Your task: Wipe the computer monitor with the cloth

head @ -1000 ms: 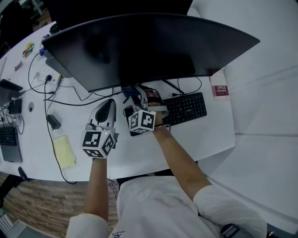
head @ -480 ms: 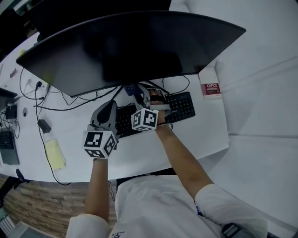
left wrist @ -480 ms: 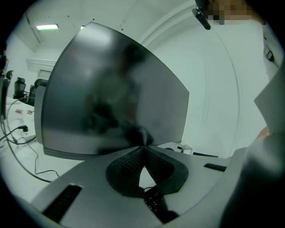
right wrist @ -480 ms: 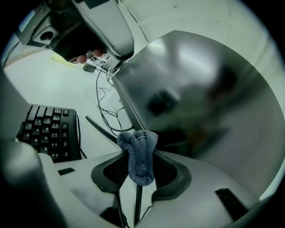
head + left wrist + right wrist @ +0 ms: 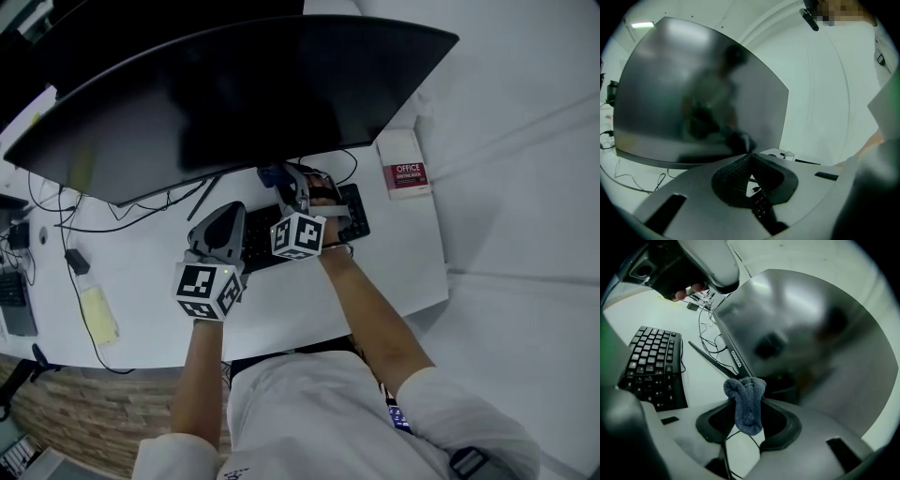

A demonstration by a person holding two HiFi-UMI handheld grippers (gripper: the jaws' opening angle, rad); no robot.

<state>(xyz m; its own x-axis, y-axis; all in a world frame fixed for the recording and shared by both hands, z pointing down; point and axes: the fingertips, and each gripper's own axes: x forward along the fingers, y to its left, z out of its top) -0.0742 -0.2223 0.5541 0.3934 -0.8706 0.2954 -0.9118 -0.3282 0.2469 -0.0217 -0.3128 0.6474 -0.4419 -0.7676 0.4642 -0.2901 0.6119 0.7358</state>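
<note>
Reading "OFFICE" on box at desk's right edge; right gripper is clamping cloth below monitor; left gripper is sitting closed.

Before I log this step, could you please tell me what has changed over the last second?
Both grippers slid rightward along the desk. The left gripper, formerly left of the keyboard, is now over its left end. The right gripper now reaches over its middle, below the monitor. Unchanged: the right gripper stays shut on the cloth, and the left stays shut and empty.
</note>
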